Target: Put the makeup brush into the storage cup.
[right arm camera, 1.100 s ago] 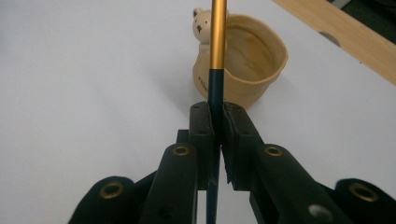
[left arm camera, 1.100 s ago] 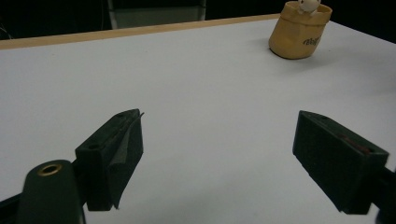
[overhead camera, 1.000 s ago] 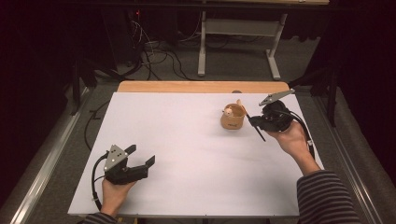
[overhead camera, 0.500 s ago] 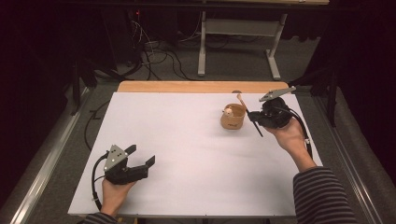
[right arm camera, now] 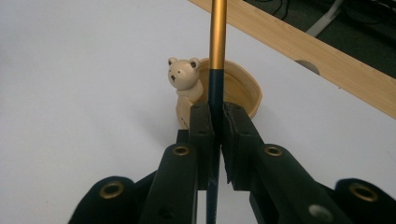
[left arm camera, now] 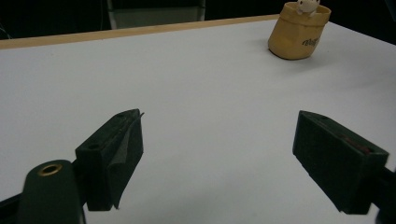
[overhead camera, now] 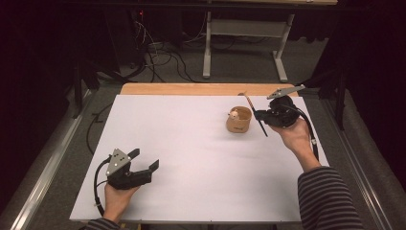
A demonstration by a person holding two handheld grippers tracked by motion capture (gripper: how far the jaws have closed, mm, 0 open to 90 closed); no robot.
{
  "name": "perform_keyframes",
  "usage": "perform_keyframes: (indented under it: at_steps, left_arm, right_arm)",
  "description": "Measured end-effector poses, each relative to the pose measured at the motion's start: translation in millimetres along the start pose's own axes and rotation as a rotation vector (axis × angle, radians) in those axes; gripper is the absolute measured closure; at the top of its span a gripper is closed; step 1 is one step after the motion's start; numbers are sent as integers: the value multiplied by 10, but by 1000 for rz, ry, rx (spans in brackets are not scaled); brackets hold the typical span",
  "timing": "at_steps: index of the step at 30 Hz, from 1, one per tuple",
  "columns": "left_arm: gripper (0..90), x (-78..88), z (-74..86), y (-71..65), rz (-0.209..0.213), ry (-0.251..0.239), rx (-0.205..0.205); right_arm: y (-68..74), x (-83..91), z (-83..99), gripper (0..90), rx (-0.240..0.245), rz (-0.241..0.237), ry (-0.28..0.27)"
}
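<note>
A tan cup (overhead camera: 238, 120) with a small bear figure (right arm camera: 185, 74) on its rim stands on the white table (overhead camera: 191, 158), right of centre. My right gripper (overhead camera: 260, 116) is just right of the cup, shut on a thin brush or pen (right arm camera: 216, 56) with a dark shaft and a gold upper part; the stick stands upright over the cup (right arm camera: 233, 95) in the right gripper view. My left gripper (overhead camera: 146, 165) rests open near the table's front left, with nothing between its jaws. The cup (left arm camera: 299, 30) sits far ahead of it, at upper right in the left gripper view.
A wooden strip (overhead camera: 201, 89) runs along the table's far edge. Beyond it are a metal stand's legs (overhead camera: 239, 48) and cables (overhead camera: 163, 52) on the floor. A wide bare stretch of white table lies between the two grippers.
My right gripper has shifted slightly left toward the cup and turned, bringing the stick more upright near the cup. The left gripper has not moved.
</note>
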State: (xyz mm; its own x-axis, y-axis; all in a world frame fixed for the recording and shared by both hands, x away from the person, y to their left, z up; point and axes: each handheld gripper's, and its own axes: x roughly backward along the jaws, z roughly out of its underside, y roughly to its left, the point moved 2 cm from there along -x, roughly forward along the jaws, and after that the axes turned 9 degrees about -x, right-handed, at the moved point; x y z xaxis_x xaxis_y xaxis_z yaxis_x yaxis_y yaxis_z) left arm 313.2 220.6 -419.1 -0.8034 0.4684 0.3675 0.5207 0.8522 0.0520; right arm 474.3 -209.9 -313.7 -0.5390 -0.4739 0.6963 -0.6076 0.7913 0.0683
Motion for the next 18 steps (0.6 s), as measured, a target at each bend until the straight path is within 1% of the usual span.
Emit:
perform_keyframes:
  at_steps: [4,5,10,14,18]
  left_arm:
    - [168,-1,0,-3,1,-1,0]
    - [169,0,0,-3,1,0,-1]
    - [168,-1,-1,-1,0,-1,1]
    - [168,4,-1,-1,2,-3,1]
    - [168,0,-1,-4,4,-1,-1]
  right_arm:
    - [-14,-28,-38,851,-5,-2,-7]
    - [-11,-36,-54,851,-17,-4,-8]
    - [1,-57,-76,852,-15,-13,-26]
    - [1,-80,-85,852,-11,-7,-20]
    - [-4,-86,-118,852,-27,-6,-34]
